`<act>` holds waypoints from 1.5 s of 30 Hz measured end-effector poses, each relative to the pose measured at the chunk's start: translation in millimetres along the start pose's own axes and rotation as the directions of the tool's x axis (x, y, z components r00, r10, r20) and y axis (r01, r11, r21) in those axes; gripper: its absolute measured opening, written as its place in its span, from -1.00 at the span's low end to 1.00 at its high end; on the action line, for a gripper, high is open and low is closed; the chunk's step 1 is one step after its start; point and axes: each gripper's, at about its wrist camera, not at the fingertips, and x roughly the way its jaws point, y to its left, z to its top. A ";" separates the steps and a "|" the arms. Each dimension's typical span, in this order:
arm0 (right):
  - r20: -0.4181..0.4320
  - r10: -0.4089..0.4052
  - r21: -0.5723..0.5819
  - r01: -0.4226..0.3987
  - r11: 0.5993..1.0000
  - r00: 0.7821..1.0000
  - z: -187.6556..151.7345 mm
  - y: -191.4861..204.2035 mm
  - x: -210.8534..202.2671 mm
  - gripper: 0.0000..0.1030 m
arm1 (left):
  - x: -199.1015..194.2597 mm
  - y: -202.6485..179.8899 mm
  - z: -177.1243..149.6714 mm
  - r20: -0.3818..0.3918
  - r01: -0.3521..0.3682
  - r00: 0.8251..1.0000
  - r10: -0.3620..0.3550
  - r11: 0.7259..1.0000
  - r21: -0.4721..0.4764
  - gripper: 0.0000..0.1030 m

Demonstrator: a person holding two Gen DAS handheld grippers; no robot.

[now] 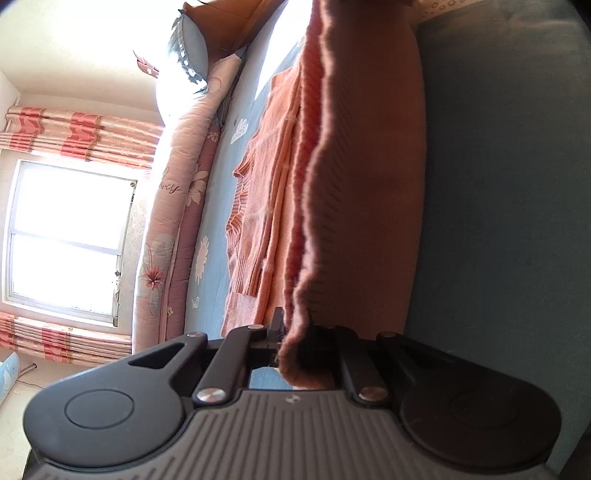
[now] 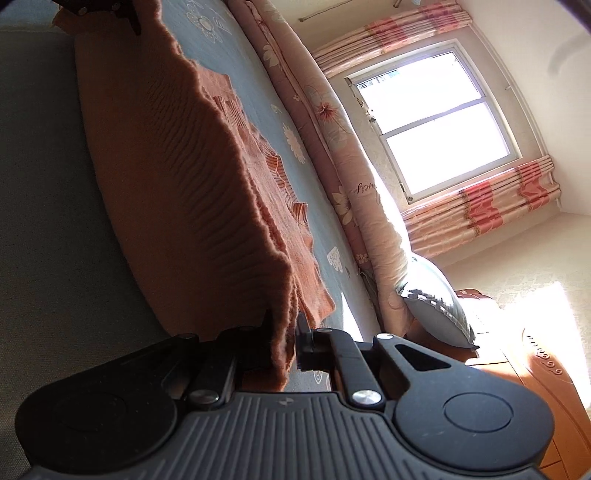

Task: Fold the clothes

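A fuzzy salmon-pink knit sweater (image 1: 354,155) lies on a blue floral bedsheet (image 1: 210,206), with one edge lifted off the bed. My left gripper (image 1: 293,328) is shut on that raised edge, the fabric pinched between its black fingers. In the right wrist view the same sweater (image 2: 177,177) stretches away from my right gripper (image 2: 286,332), which is shut on another part of the lifted edge. The left gripper (image 2: 107,11) shows at the top left of that view, holding the far end. The rest of the sweater, with its ribbed cuffs (image 1: 240,221), rests flat on the bedsheet (image 2: 236,66).
A rolled pink floral quilt (image 1: 170,206) runs along the far side of the bed, with a grey-blue pillow (image 1: 190,48) at its end. Beyond is a bright window (image 2: 439,122) with pink curtains. A wooden headboard (image 2: 532,376) stands by the pillow (image 2: 439,314).
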 end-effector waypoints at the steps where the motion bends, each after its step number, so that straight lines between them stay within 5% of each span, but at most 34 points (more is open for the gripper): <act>1: 0.000 -0.008 0.002 0.008 1.000 1.000 1.4 -2.3 5.7 -0.79 | 5.6 3.2 1.6 -0.001 -0.009 1.000 0.009 1.000 -0.004 -0.90; 28: 0.009 -0.130 0.048 0.129 0.990 0.991 43.6 -56.2 184.3 -0.79 | 172.6 87.6 42.9 -0.046 -0.132 0.991 0.129 0.988 -0.080 -0.86; 45: -0.025 -0.117 0.058 0.118 0.991 0.993 60.9 -63.8 271.6 -0.79 | 263.9 116.0 63.1 -0.101 -0.097 0.991 0.084 0.987 -0.130 -0.81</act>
